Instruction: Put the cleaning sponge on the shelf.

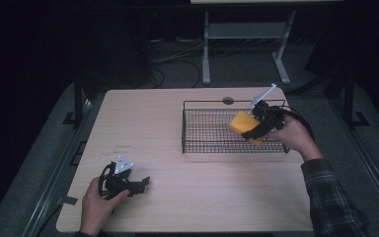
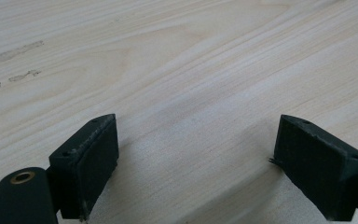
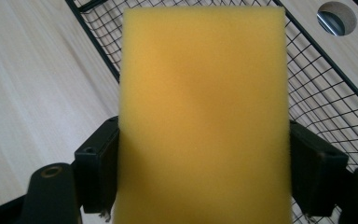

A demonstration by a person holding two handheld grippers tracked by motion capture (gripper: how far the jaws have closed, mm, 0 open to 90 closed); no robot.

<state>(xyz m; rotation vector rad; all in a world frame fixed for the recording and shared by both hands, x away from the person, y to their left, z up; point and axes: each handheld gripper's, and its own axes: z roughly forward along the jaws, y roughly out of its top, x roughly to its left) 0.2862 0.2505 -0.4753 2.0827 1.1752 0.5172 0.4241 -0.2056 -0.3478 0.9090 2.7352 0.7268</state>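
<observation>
A yellow sponge (image 1: 242, 123) hangs over the black wire basket (image 1: 202, 140) at the table's right half, clamped between the jaws of my right gripper (image 1: 251, 132). In the right gripper view the sponge (image 3: 205, 112) stands as a tall yellow block between both pads (image 3: 98, 168), with the basket's mesh (image 3: 326, 102) behind it. My left gripper (image 1: 140, 185) rests low near the table's front left, held by a hand. Its jaws stand wide apart in the left gripper view, the left gripper (image 2: 196, 168) holding nothing over bare wood.
The light wooden table (image 1: 148, 123) has a round cable hole (image 1: 228, 100) just behind the basket, also seen as the cable hole (image 3: 336, 17). Beyond the far edge stand a white table frame (image 1: 246, 44) and loose cables on a dark floor.
</observation>
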